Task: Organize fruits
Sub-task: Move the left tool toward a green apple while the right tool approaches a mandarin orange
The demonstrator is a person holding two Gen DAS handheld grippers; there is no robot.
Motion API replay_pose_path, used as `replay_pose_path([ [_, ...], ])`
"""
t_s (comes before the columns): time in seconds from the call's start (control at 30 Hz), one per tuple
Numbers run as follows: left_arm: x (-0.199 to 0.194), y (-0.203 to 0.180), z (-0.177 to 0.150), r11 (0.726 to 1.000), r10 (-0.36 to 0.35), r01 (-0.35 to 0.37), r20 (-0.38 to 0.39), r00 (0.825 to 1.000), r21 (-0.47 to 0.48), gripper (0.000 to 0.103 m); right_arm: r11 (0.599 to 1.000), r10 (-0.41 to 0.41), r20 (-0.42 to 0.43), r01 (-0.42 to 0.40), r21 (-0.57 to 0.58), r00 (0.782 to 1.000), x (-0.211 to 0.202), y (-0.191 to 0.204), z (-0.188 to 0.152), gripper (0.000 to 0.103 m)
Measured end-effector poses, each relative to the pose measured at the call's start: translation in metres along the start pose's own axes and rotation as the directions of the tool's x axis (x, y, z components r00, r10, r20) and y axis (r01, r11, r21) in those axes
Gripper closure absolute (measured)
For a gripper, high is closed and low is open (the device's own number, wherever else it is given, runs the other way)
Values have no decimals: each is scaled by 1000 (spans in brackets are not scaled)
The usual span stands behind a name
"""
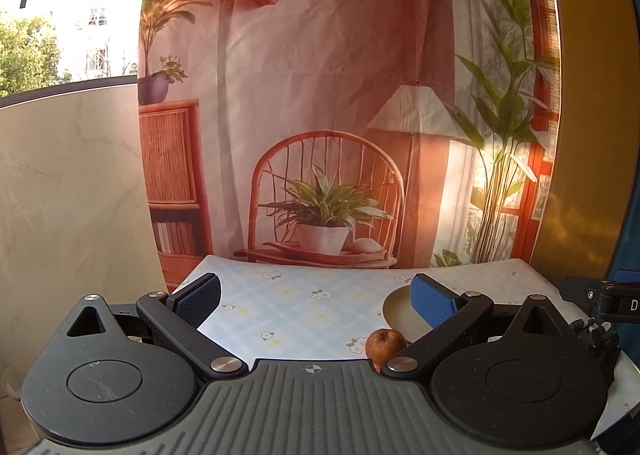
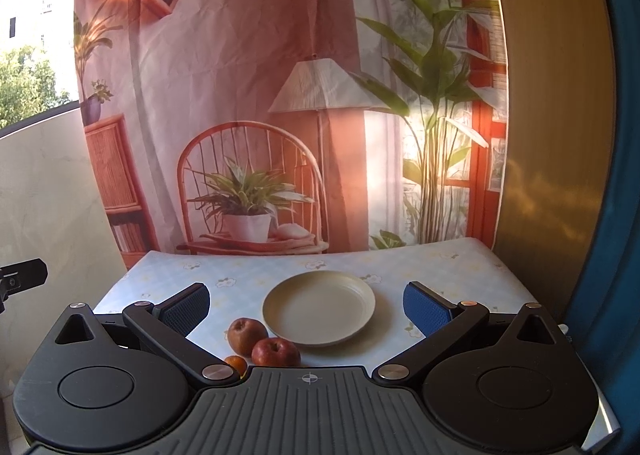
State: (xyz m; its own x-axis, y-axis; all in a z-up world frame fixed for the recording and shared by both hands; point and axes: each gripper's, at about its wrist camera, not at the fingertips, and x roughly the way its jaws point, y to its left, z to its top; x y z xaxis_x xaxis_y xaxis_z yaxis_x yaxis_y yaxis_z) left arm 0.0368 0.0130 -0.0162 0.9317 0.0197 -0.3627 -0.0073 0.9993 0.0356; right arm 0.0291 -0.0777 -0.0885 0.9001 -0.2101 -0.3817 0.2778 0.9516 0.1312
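Two apples (image 2: 262, 343) lie touching just left-front of the empty plate (image 2: 319, 309) on the desk (image 2: 460, 267); a small orange fruit (image 2: 236, 363), perhaps a tangerine, hides behind the right tongs (image 2: 306, 309). Both tongs, left (image 1: 316, 305) too, are spread, holding nothing.

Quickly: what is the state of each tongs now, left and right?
Left tongs: open, holding nothing.
Right tongs: open, holding nothing.

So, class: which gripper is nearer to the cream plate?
Right. The right gripper faces the plate squarely, its open fingers framing it. The left gripper sits off to the plate's left, which shows behind its right finger.
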Motion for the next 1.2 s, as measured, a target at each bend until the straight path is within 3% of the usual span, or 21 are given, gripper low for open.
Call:
replay_pose_path([
  [0.13,29,13,-6,999,-8,7,-44,999,-38,1,999,-14,-32,15,36,999,45,-7,-8,0],
  [0.27,56,20,-13,999,40,-42,-74,996,-25,1,998,-18,-62,21,52,998,78,-9,-18,0],
  [0.47,87,22,-29,998,53,-56,-102,993,-23,1,999,-48,-75,47,-6,996,110,-3,-40,0],
  [0.67,111,17,-45,999,32,-35,-137,990,-19,2,997,-66,17,67,-45,998,123,-1,-62,0],
  [0.77,123,13,-46,998,57,-55,-142,988,21,5,996,-71,67,74,-48,995,127,-4,-68,0],
  [0.83,132,7,-45,994,91,-80,-160,983,76,12,997,-57,45,59,-44,997,134,-8,-69,0],
  [0.93,141,5,-46,991,104,-88,-164,981,103,12,998,-46,1,46,-39,999,146,-14,-73,0],
  [1.03,150,9,-48,996,72,-60,-185,980,70,12,999,42,-126,-46,-27,991,160,-22,-75,0],
  [1.2,170,13,-63,1000,0,2,-243,970,9,21,998,37,-191,-47,-49,981,180,-28,-91,1],
])
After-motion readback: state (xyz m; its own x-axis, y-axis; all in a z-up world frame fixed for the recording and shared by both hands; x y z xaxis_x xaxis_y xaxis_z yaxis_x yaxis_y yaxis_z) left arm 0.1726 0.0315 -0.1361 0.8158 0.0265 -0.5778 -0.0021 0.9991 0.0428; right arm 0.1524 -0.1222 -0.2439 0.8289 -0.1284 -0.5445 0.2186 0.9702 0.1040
